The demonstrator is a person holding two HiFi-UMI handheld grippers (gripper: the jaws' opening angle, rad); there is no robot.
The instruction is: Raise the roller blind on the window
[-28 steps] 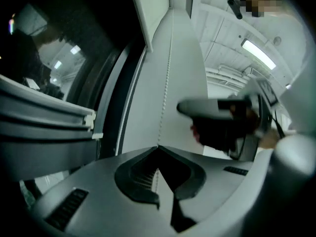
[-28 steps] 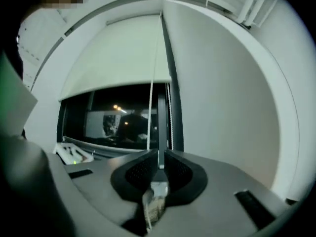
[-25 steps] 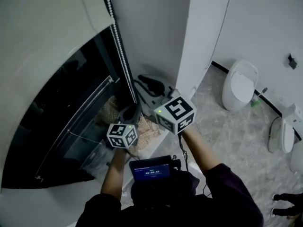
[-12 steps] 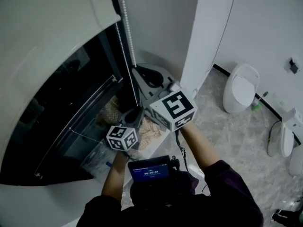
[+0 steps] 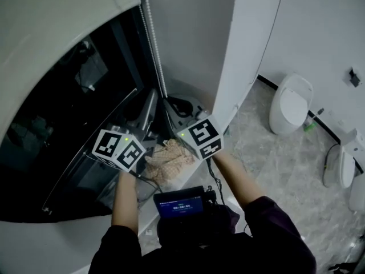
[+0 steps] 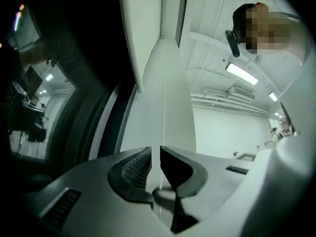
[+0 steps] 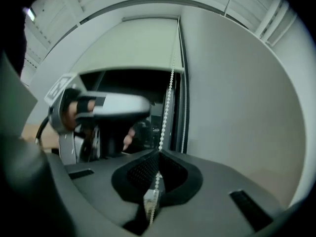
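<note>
- The pale, matte roller blind [image 5: 51,33] covers the upper window, with dark glossy glass [image 5: 63,136] bare below its straight hem.
- The left gripper [image 6: 155,151] has its ribbed jaws a narrow slit apart.
- The right gripper [image 7: 159,154] is pinched on the white bead chain [image 7: 168,95], which hangs taut beside the window frame.

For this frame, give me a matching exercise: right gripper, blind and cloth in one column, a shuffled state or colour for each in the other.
1. right gripper
2. blind
3. cloth

a. beige, crumpled
b. shut on the chain
c. covers only the top of the window

Pairs: 1-b, 2-c, 3-a.
</note>
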